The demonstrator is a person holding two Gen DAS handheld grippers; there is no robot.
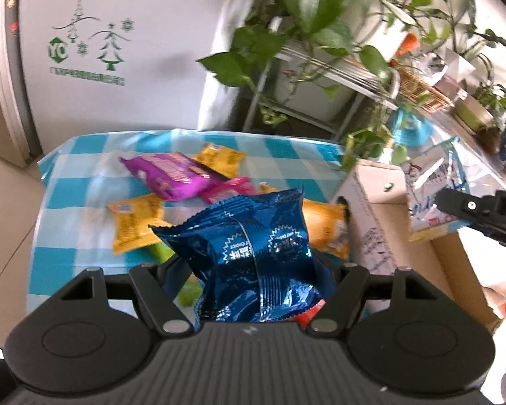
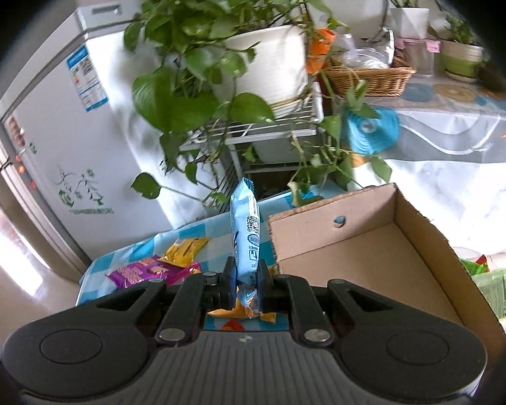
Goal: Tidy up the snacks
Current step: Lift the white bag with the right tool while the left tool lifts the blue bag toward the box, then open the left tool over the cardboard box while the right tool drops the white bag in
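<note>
Landmark was the cardboard box [image 2: 381, 260] on the checked blue-and-white tablecloth [image 1: 84, 168], top open, inside bare as far as the right wrist view showed (near wall had a round hole in it).

Behind the box: a white appliance [image 1: 118, 50] with green tree graphics, and a potted trailing plant [image 2: 219, 44] on a white wire rack. A wicker basket [image 2: 371, 79] sat further back on another table.

Beside the box, on the cloth, lay the loose snacks: a purple packet [image 1: 172, 175], a pink packet [image 1: 231, 187] touching it, a yellow packet [image 1: 135, 222] on the side away from the box, another yellow one [image 1: 221, 158] at the far edge, and an orange packet [image 1: 324, 229] right against the box wall. A green one [image 1: 163, 253] poked out from under the blue bag.

Left gripper [image 1: 253, 270] was partly open, clamped on a crinkled blue foil snack bag [image 1: 253, 236], held above the pile just beside the box.

Right gripper [image 2: 245, 283] was closed almost fully, pinching the bottom end of a slim light-blue snack packet [image 2: 246, 233], which stood upright just beside the box's near corner, outside it. In the left wrist view the right gripper's fingers [image 1: 469, 207] showed over the box with that packet.
</note>
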